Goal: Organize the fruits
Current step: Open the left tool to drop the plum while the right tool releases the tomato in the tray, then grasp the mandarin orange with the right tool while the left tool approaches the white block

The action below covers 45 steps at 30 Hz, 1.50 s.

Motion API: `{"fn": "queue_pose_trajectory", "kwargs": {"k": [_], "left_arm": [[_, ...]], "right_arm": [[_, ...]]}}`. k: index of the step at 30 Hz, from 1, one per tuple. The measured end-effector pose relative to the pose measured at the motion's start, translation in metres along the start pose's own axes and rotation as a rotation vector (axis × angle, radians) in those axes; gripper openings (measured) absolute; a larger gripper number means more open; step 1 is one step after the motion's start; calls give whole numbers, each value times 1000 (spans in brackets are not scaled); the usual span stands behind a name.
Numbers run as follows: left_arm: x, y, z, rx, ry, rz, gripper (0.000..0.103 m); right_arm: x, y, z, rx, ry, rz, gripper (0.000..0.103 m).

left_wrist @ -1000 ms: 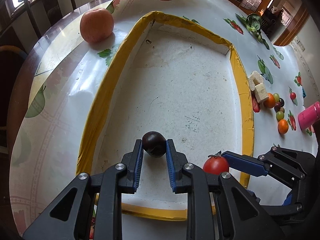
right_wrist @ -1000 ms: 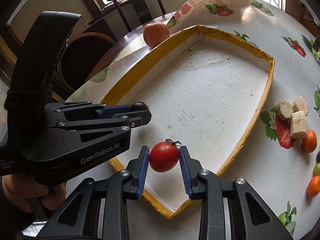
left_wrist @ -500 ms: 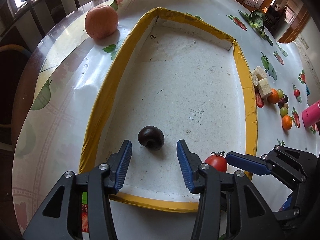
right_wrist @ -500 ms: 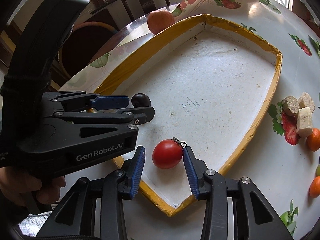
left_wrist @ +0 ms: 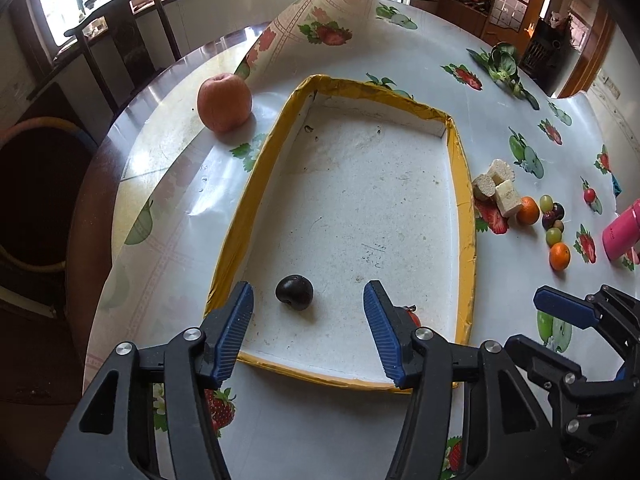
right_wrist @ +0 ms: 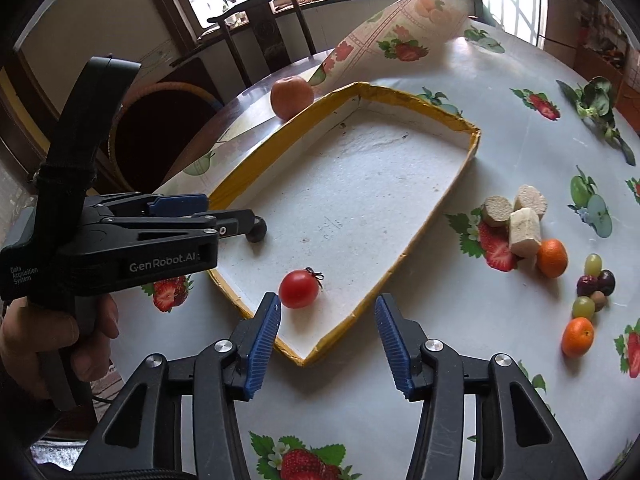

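A yellow-rimmed white tray (left_wrist: 256, 184) (right_wrist: 424, 216) lies on the table. A dark plum (left_wrist: 294, 292) (right_wrist: 258, 232) rests near its front edge. A red tomato (right_wrist: 299, 289) rests in the tray's front corner; in the left wrist view only a sliver of it (left_wrist: 412, 315) shows behind a finger. My left gripper (left_wrist: 308, 320) is open and empty, above and behind the plum. My right gripper (right_wrist: 327, 322) is open and empty, pulled back from the tomato. A big peach-coloured apple (left_wrist: 224, 102) (right_wrist: 291, 97) sits outside the tray's far left corner.
Right of the tray lie pale cut chunks (right_wrist: 520, 220), small oranges (right_wrist: 552, 258), grapes and dark small fruits (right_wrist: 596, 284). A pink bottle (left_wrist: 620, 234) stands at the right. A leafy green (right_wrist: 600, 104) lies far right. The tablecloth corner is folded up behind the apple.
Both grippers opened, let go of the plum and the tomato in the tray, then rose and drew back. The fruits stay where they were set down.
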<state>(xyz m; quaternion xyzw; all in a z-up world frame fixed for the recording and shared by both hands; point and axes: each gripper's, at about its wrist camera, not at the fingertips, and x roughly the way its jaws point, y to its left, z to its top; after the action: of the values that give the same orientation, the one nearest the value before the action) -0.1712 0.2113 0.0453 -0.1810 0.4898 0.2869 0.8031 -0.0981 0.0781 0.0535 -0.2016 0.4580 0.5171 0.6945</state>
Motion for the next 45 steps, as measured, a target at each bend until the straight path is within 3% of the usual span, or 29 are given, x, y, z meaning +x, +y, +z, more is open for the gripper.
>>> {"fn": "queue_pose_trajectory", "kwargs": {"k": [11, 29, 45], "left_arm": [[-24, -22, 0, 35, -37, -12, 56], [-38, -53, -5, 66, -49, -30, 56], [-17, -120, 5, 131, 11, -177, 56]], "right_arm": [[-43, -49, -19, 104, -54, -102, 51], [-78, -90, -50, 177, -80, -171, 51], [-75, -149, -74, 292, -61, -219, 51]]}}
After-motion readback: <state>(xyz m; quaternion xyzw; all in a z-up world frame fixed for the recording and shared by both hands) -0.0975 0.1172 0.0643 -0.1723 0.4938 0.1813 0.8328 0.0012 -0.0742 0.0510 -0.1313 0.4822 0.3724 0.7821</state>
